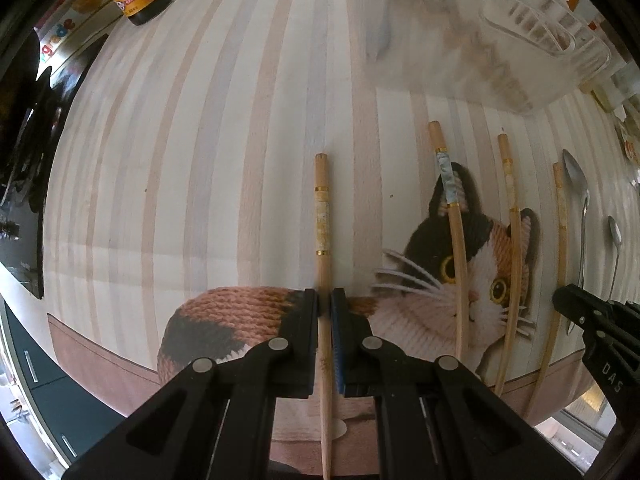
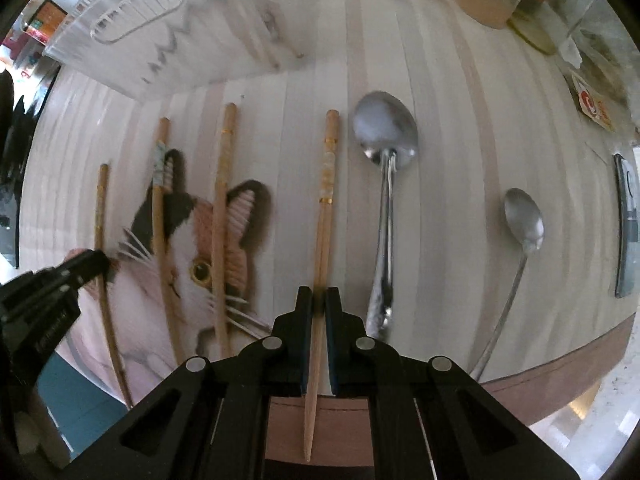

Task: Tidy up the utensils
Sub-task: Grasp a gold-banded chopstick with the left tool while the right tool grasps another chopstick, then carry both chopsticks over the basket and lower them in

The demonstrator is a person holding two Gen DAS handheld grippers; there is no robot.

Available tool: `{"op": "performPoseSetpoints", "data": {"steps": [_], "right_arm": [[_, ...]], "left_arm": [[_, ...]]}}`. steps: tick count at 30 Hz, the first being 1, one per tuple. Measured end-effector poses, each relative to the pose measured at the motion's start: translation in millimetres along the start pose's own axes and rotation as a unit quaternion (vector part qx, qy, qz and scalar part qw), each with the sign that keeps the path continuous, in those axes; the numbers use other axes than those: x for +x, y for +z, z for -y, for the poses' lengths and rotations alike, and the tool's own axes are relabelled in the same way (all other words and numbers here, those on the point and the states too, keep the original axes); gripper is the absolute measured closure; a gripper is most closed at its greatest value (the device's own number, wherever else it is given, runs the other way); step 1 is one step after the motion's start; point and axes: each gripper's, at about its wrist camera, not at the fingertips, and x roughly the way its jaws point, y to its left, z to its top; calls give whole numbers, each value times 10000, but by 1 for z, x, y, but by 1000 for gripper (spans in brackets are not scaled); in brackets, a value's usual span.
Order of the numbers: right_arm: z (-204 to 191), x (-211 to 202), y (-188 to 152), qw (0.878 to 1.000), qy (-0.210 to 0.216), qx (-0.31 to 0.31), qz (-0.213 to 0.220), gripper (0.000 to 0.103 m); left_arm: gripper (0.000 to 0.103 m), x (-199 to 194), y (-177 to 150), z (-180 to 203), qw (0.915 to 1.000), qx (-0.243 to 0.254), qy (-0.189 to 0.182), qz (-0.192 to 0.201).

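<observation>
On the table (image 1: 240, 120), each tool clamps a chopstick: left tool (image 1: 325, 308) one (image 1: 322, 240), right tool (image 2: 319, 304) another (image 2: 325, 208), beside two spoons (image 2: 384, 184).

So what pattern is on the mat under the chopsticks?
Pale vertical stripes with a knitted-look calico cat on the tabletop mat; clearest in the left wrist view.

Blurred clear bin (image 2: 168, 28) contents

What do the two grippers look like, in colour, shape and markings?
Both the left gripper and the right gripper are matte black, with angular linkage arms joined by round silver rivets. The jaws are flat plates faced inside with blue pads. Each carries small white lettering on its side, too small to read. No cables or sleeves show.
</observation>
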Motion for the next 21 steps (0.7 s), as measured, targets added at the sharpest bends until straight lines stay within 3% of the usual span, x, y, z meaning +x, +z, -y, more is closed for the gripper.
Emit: {"op": "performPoseSetpoints", "data": {"steps": [8,12,17,21], "right_arm": [[9,2,-4,9996,-6,-20,-296,87],[8,3,-9,9996,-16,-7,-277,86],[-2,0,-10,9996,-113,-165,-208,70],[-12,0,-16,9991,-349,-217,-65,68]], "left_arm": [[98,2,-9,-8,9999,12,-120,-99],[98,3,-13,-10,9999,37,-113,-97],[98,3,-21,-9,9999,48,-93,-96],[98,3,-25,-7,9999,49,-82,-78]]}}
